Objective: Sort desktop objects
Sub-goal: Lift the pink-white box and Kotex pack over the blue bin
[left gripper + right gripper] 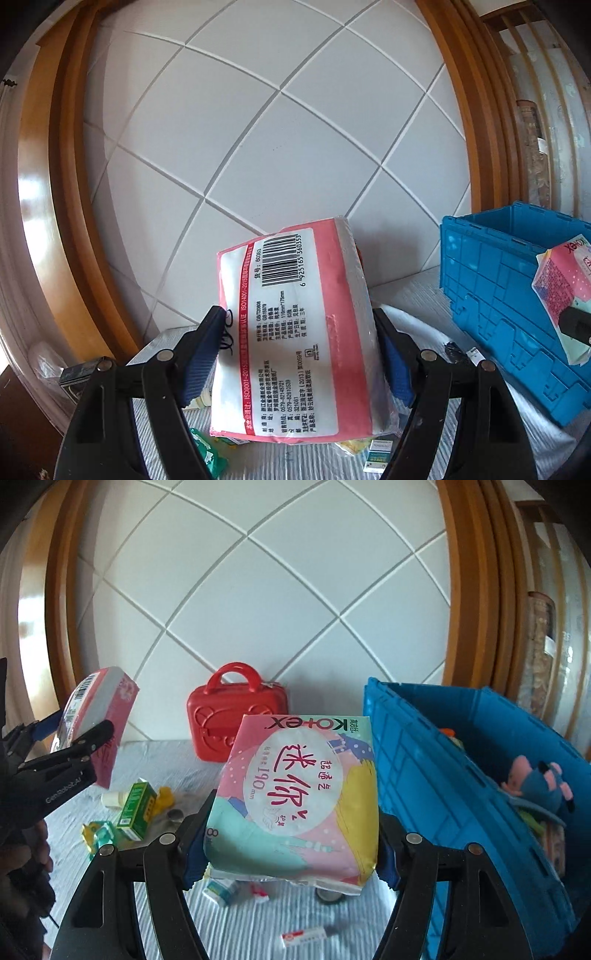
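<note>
Blue plastic makes up the one ribbed storage crate [443,775] at the right of the striped grey-white tablecloth [258,915], and blue ribbed pads line both pairs of black tongs.

Two soft packs are lifted above the cloth, one in each tool. The left gripper [299,332] is closed on a pink-and-white plastic-wrapped tissue pack [295,332] with a barcode label, its pads pressing both sides at a wide spread. The right gripper [291,834] is closed the same way on a pastel Kotex pad pack [295,797] printed in pink, mint and yellow, held just left of the crate's near wall.

The right wrist view shows what the left does not: one red hard-shell mini case with a handle [236,716] standing far back against the white tiled wall [258,590], one green carton [136,808], a small yellow toy [164,797], a small white bottle [112,799], a white-and-red eraser-like box [303,938] near the bottom, and one blue-and-pink plush toy [539,782] lying inside the crate. It also shows the left tool from the side, at far left.

The left wrist view alone shows the barcode label face-on and the crate's outer side wall, with a corner of the pad pack before it at the right edge.
</note>
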Tool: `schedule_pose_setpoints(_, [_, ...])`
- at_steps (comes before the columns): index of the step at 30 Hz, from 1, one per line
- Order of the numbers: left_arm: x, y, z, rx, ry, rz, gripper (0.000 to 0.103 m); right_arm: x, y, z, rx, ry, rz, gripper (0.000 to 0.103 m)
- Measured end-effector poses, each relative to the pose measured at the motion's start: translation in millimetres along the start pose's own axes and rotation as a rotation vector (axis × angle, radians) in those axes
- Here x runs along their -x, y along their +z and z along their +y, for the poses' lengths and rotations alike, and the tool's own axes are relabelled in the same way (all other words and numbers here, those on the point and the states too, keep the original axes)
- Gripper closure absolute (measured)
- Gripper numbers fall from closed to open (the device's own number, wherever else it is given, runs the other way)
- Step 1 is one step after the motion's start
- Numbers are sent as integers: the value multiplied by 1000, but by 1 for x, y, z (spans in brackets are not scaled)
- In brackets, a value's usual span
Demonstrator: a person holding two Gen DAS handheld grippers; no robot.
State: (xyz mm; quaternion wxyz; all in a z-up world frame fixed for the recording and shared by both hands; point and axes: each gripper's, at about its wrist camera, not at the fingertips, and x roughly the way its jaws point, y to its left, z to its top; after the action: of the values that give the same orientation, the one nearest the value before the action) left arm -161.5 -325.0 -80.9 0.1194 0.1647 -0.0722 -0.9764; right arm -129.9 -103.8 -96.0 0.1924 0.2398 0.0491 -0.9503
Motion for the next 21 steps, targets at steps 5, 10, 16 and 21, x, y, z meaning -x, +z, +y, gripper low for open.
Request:
schedule_pose_setpoints(5, [39, 2, -12, -25, -72, -42, 26, 52, -18, -7, -52, -73, -18, 32])
schedule_pose_setpoints(10, [70, 9, -34, -79, -123, -78, 25, 100, -30, -32, -119, -130, -47, 32])
schedule_pose_setpoints(16, [106, 36, -73, -96, -185, -138, 25, 158, -28, -79, -177, -211, -114, 32])
schedule_pose_setpoints(21, [123, 54, -136, -117, -242, -168, 25, 183, -28, -115, -188, -222, -146, 32])
